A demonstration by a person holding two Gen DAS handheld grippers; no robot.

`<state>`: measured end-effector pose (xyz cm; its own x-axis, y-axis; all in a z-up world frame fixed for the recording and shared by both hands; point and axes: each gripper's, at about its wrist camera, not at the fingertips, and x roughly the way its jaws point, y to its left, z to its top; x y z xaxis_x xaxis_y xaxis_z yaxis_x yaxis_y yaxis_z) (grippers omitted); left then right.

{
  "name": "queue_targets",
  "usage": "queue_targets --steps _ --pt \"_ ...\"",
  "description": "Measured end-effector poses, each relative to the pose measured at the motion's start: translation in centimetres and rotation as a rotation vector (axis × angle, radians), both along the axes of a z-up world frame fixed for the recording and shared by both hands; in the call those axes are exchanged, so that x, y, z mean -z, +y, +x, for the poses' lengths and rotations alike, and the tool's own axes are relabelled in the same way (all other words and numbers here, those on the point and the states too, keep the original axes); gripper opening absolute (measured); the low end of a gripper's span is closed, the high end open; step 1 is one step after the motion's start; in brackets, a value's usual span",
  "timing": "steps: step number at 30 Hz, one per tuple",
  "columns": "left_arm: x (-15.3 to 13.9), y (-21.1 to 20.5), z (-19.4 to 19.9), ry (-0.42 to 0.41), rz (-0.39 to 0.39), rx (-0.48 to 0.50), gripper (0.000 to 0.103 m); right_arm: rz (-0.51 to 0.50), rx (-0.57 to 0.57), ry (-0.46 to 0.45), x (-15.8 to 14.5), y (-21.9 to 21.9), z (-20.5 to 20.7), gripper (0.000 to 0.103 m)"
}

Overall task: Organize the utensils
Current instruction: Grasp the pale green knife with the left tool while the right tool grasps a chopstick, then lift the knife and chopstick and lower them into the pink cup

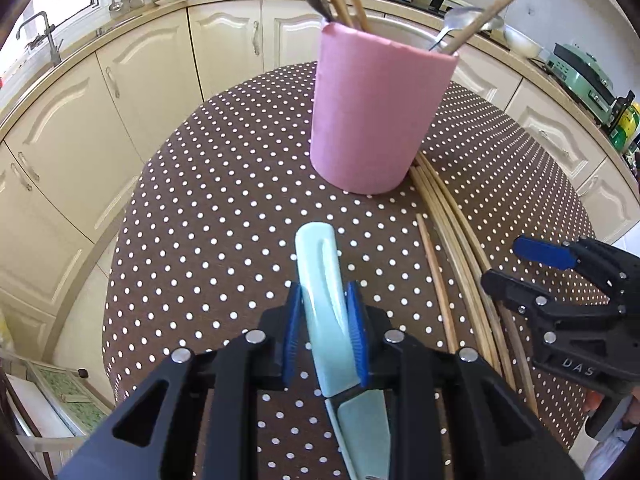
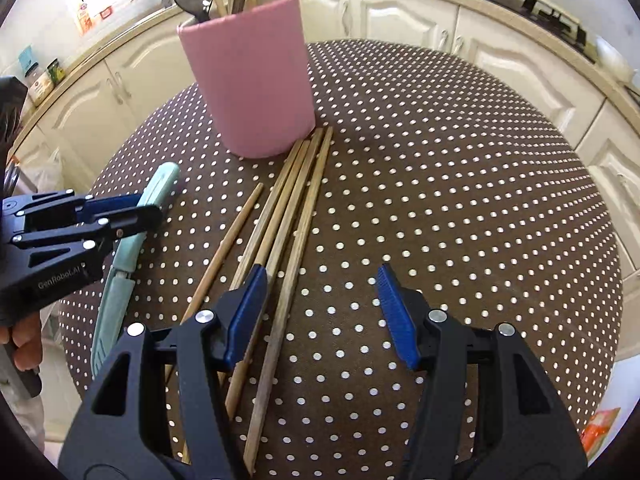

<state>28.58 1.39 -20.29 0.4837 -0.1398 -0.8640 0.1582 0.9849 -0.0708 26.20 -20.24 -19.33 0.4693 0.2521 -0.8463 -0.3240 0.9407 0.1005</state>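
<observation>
Mint knife [image 1: 322, 300] pinched between closed left fingers [image 1: 295, 320]; right fingers [image 2: 394, 312] open beside chopsticks [image 2: 298, 200].

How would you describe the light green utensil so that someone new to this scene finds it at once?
Start at the pink holder on the polka-dot tablecloth. Nearer the camera and to its left lies the light green knife, the left gripper shut on its handle. It is the only green, broad piece; its neighbours are thin wooden chopsticks.
</observation>
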Motion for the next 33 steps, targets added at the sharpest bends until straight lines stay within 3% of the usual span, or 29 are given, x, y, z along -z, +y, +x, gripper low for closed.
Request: queue_targets --steps 6,9,15,19,33 --pt "-0.1 0.2 0.2 0.000 -0.014 0.011 0.022 -0.013 -0.012 0.055 -0.2 -0.3 1.1 0.044" --pt "-0.1 0.1 0.3 -0.001 -0.014 0.011 0.022 -0.013 -0.022 0.085 -0.3 -0.6 1.8 0.044" --pt "-0.7 -0.3 0.2 -0.019 -0.038 0.020 0.021 -0.114 -0.060 0.108 0.0 1.0 3.2 0.034" --pt "-1.8 -0.5 -0.5 -0.063 -0.057 0.032 0.021 -0.104 -0.063 0.103 0.1 0.6 3.8 0.009" --pt "-6.9 -1.9 -5.1 -0.279 -0.046 0.049 0.020 0.084 -0.021 0.055 -0.4 -3.1 0.7 0.006"
